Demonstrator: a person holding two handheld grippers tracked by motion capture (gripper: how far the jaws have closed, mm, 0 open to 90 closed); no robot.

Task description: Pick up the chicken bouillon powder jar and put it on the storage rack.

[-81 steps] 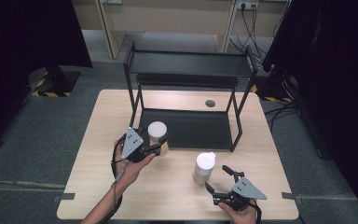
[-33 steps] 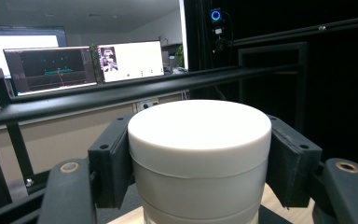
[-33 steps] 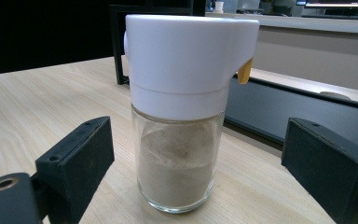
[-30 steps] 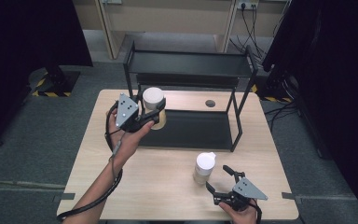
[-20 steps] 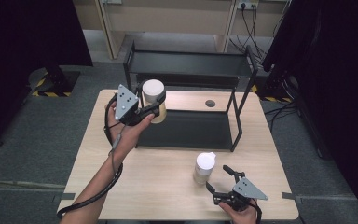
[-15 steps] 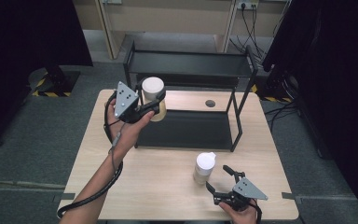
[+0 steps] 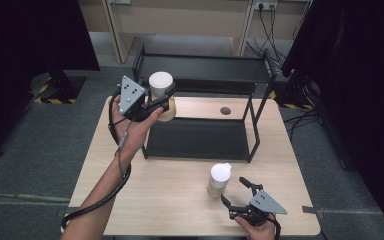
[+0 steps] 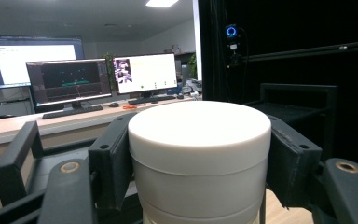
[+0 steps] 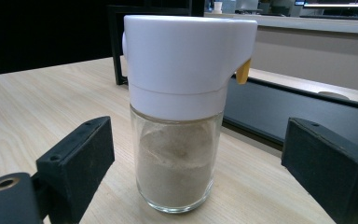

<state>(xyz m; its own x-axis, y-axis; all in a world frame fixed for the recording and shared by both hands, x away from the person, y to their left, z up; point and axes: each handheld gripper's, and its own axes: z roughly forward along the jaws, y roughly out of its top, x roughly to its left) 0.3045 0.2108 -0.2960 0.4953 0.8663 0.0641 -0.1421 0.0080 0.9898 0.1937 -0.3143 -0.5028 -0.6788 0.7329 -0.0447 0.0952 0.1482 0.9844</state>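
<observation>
The left gripper (image 7: 161, 100) is clamped on a round white-lidded jar with a beige body (image 7: 162, 95), its black fingers (image 8: 112, 158) pressing on both sides of the lid. The jar hangs in the air above the desk's far left corner, just beside the left end of the black metal two-tier shelf rack (image 7: 205, 75), about level with the rack's upper tier. In the left gripper view the jar's white lid (image 8: 199, 135) sits upright between the fingers, with the rack's dark frame behind it at the right.

The right gripper (image 7: 240, 192) rests low near the front right edge of the light wooden desk (image 7: 180, 200), its fingers (image 9: 77, 156) spread wide and touching nothing. Between them and a little ahead stands a clear glass shaker jar with a white cap and a small yellow tab (image 9: 179, 107), upright on the desk and partly filled with brownish powder. It stands in front of the rack's lower tier, near the desk's front edge (image 7: 219, 180).
</observation>
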